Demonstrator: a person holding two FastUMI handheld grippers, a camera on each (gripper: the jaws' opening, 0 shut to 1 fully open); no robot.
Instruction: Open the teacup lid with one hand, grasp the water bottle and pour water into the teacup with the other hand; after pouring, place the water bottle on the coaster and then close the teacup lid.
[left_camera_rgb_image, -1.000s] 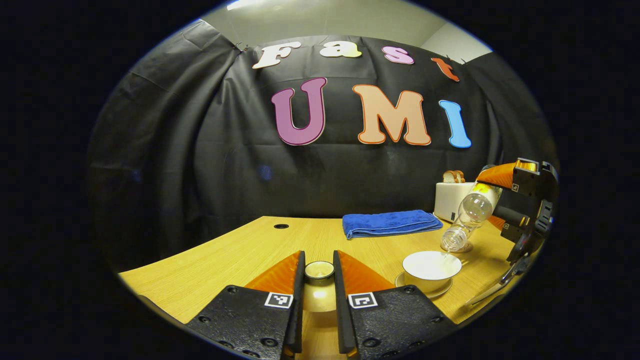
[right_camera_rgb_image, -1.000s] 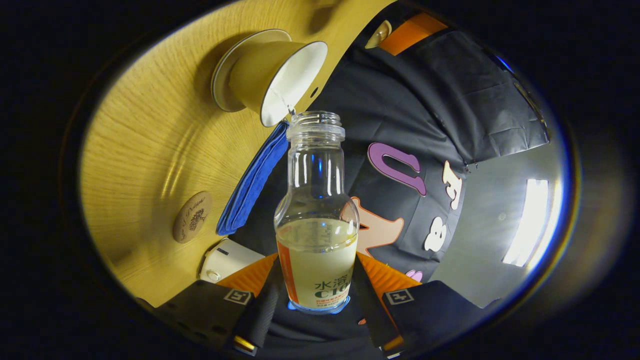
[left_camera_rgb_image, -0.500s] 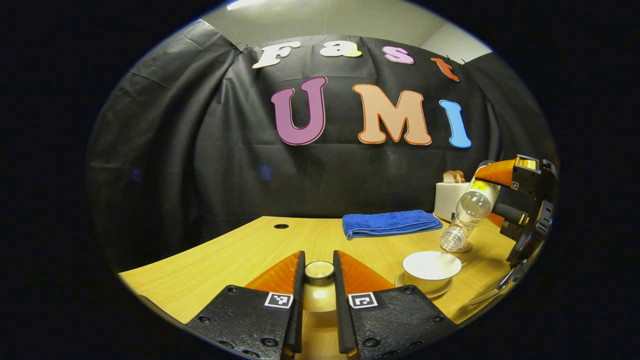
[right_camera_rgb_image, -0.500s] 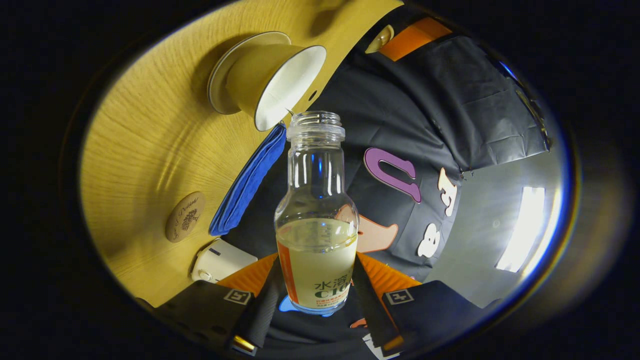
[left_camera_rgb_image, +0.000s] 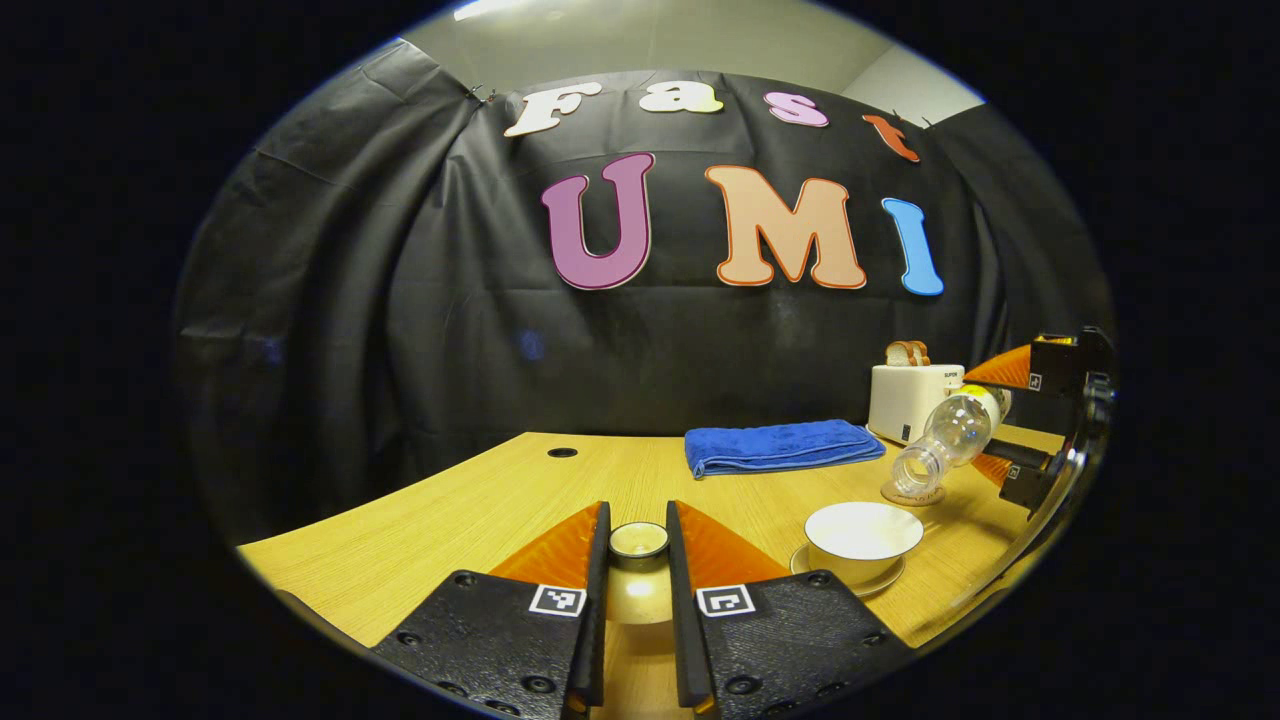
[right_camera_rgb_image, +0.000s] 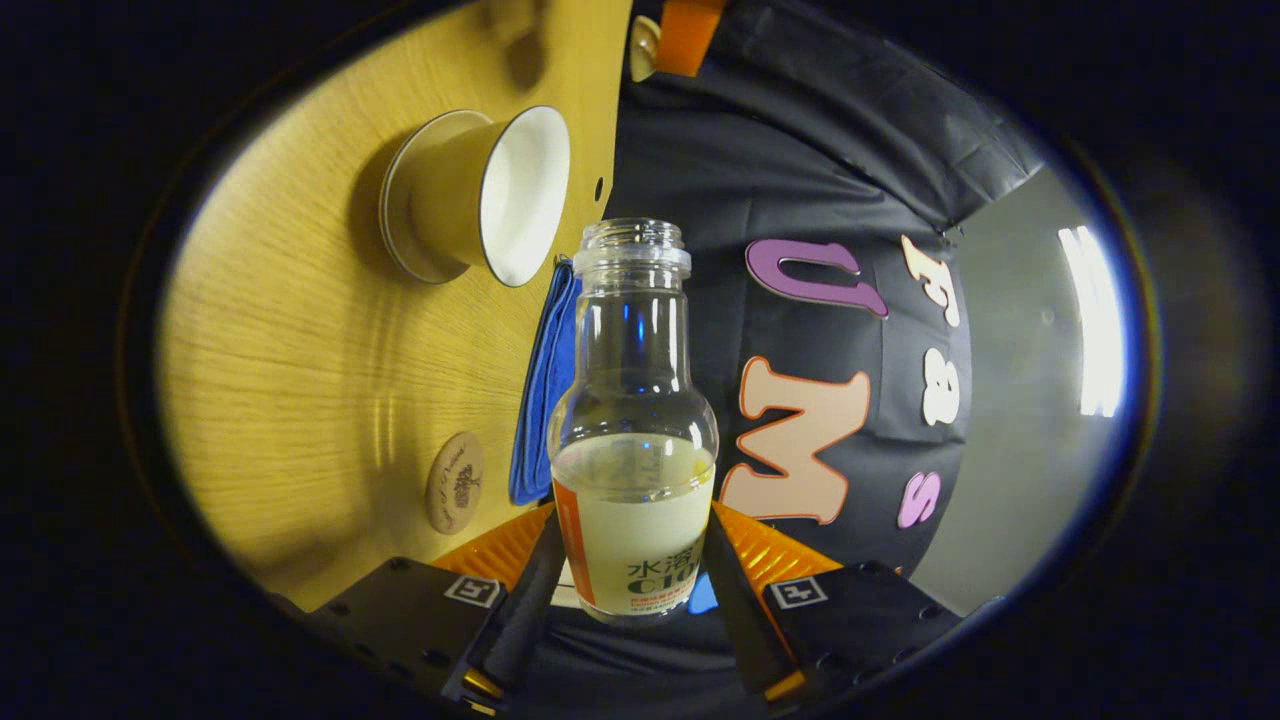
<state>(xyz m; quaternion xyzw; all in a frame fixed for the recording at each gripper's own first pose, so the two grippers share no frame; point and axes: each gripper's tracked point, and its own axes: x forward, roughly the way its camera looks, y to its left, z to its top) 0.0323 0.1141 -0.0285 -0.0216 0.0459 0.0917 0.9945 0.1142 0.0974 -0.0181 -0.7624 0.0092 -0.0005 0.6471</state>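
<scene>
Left gripper view: left tongs (left_camera_rgb_image: 637, 520) closed on the small round lid (left_camera_rgb_image: 638, 540), one finger pressing each side, lid held low over the wooden surface (left_camera_rgb_image: 480, 510). White teacup (left_camera_rgb_image: 862, 535) open on its saucer (left_camera_rgb_image: 850, 582), off to the right. Past the cup, right tongs (left_camera_rgb_image: 985, 420) up in the air, gripping the bottle (left_camera_rgb_image: 945, 440). Bottle tipped over, long way slanting, open mouth pointing down and left toward the cup, bottom end up by the tongs. Mouth near the cup but off to its side, just in front of the round coaster (left_camera_rgb_image: 915, 497) in the picture. Folded blue towel (left_camera_rgb_image: 780, 447) and white toaster (left_camera_rgb_image: 905, 400) at the back of the surface.

Right gripper view: right tongs (right_camera_rgb_image: 632, 530) shut tight on the bottle (right_camera_rgb_image: 632, 400) at its label, both fingers touching. No cap on the bottle. Pale drink pooled at the label end, neck end clear. Label with an orange stripe and some printed writing. Teacup (right_camera_rgb_image: 500, 195) well beyond the mouth and to one side. Coaster (right_camera_rgb_image: 455, 482) with a little picture and writing, too small to read, lying bare next to the towel (right_camera_rgb_image: 545, 400).
</scene>
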